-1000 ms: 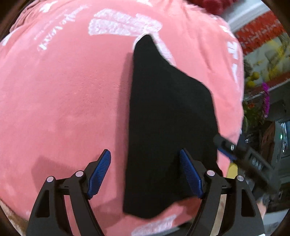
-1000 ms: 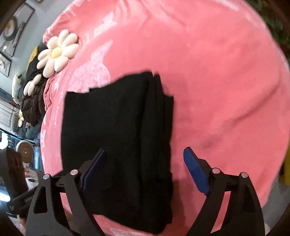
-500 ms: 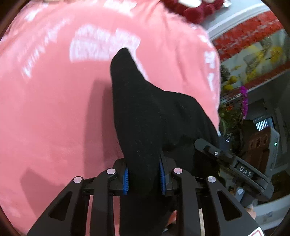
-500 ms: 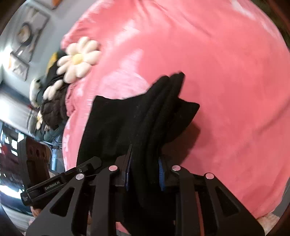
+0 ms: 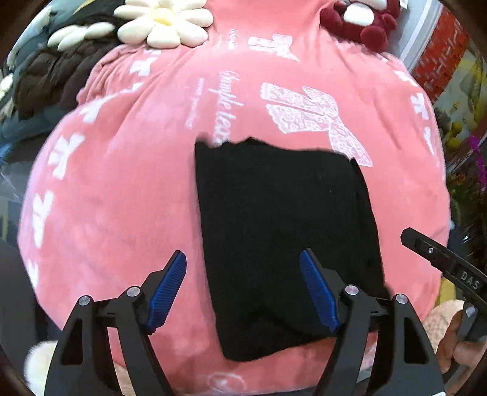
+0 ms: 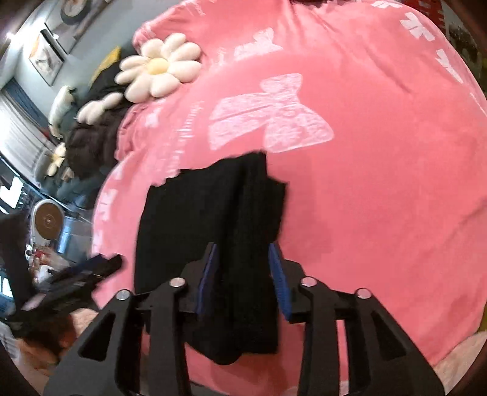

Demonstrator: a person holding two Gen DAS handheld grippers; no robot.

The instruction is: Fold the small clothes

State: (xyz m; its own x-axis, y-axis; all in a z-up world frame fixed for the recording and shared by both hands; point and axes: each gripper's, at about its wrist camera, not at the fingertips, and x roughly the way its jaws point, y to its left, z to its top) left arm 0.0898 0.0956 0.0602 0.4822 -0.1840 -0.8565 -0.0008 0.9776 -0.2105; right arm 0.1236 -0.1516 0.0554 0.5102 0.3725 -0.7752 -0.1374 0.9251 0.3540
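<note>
A small black garment (image 5: 283, 231) lies folded as a rectangle on a pink blanket (image 5: 121, 189) with white bow prints. My left gripper (image 5: 243, 289) is open above the garment's near left edge, with its right fingertip (image 5: 316, 286) over the cloth. In the right wrist view my right gripper (image 6: 242, 274) is shut on the thick folded right edge of the black garment (image 6: 194, 225). The right gripper also shows at the right edge of the left wrist view (image 5: 441, 262).
A white daisy cushion (image 5: 164, 24) and dark quilted cushions (image 5: 54, 79) lie at the blanket's far left. A dark red plush (image 5: 359, 21) sits at the far right. Shelves and flowers (image 5: 474, 146) stand to the right of the blanket. The blanket's near edge is just below the garment.
My left gripper was shut on the lifted garment half a second ago; now it is open and pulled back, and the garment lies flat. My right gripper stays shut on the garment.
</note>
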